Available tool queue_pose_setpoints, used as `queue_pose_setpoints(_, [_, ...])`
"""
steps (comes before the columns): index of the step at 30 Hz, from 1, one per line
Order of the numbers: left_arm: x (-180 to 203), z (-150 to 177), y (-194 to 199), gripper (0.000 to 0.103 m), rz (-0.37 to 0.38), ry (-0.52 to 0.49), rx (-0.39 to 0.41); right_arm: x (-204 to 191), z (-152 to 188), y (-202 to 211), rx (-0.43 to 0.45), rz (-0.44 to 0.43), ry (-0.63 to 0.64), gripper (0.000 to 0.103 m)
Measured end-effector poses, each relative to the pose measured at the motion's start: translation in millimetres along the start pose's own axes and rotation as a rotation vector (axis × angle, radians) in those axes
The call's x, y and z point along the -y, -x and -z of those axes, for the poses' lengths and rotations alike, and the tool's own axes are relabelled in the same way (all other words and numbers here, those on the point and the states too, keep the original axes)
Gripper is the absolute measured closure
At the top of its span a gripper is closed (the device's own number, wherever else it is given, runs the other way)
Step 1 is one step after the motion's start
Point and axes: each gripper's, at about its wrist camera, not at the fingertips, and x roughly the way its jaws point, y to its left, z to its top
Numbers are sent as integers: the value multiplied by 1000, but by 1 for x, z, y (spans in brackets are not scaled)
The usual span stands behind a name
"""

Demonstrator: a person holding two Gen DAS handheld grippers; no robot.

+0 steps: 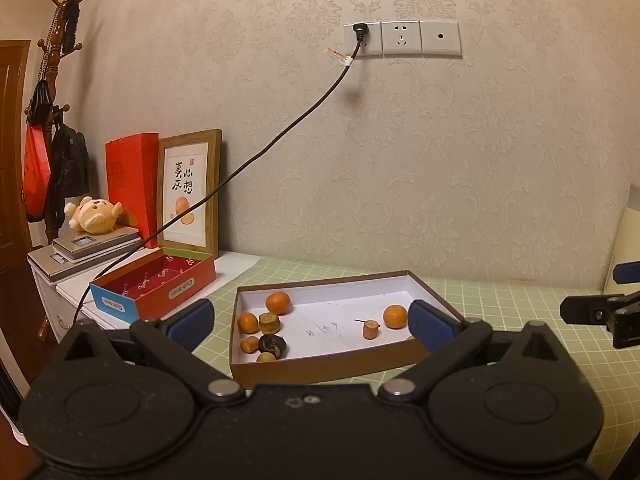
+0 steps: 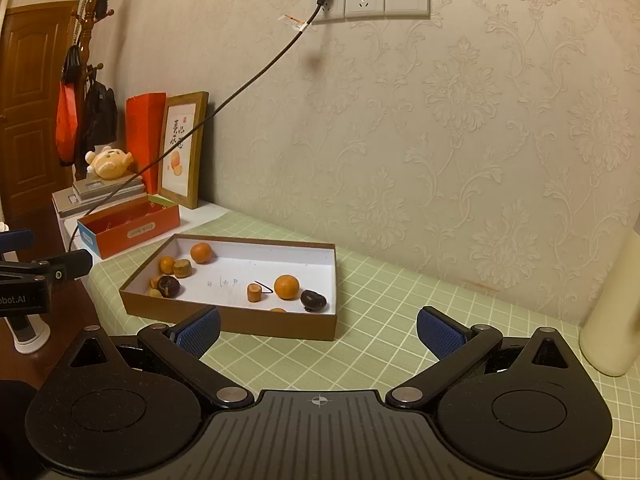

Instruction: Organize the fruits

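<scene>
A shallow brown box (image 1: pixel 320 368) (image 2: pixel 224 320) with a white floor stands on the green grid mat. It holds several small oranges, such as one at the back (image 1: pixel 278 303) (image 2: pixel 201 252) and one at the right (image 1: pixel 395 316) (image 2: pixel 286 286), plus dark chestnut-like fruits (image 1: pixel 272 346) (image 2: pixel 313 299) and small cut orange pieces (image 1: pixel 371 329) (image 2: pixel 253 292). My left gripper (image 1: pixel 312 326) is open and empty, just in front of the box. My right gripper (image 2: pixel 318 332) is open and empty, in front of the box's right corner.
A red open box (image 1: pixel 160 286) (image 2: pixel 128 230) stands to the left of the brown box. Behind it are a framed picture (image 1: pixel 188 192), a red bag, a plush toy (image 1: pixel 94 214) and a scale. A black cable (image 1: pixel 256 160) hangs from the wall socket. A cream cylinder (image 2: pixel 612 308) stands at the right.
</scene>
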Motion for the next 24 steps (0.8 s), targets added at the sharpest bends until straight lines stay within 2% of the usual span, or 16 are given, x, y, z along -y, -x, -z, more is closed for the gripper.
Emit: queue_pose_setpoints(24, [-1, -3, -3, 6, 5, 8, -8, -2, 0, -1, -2, 2, -2, 0])
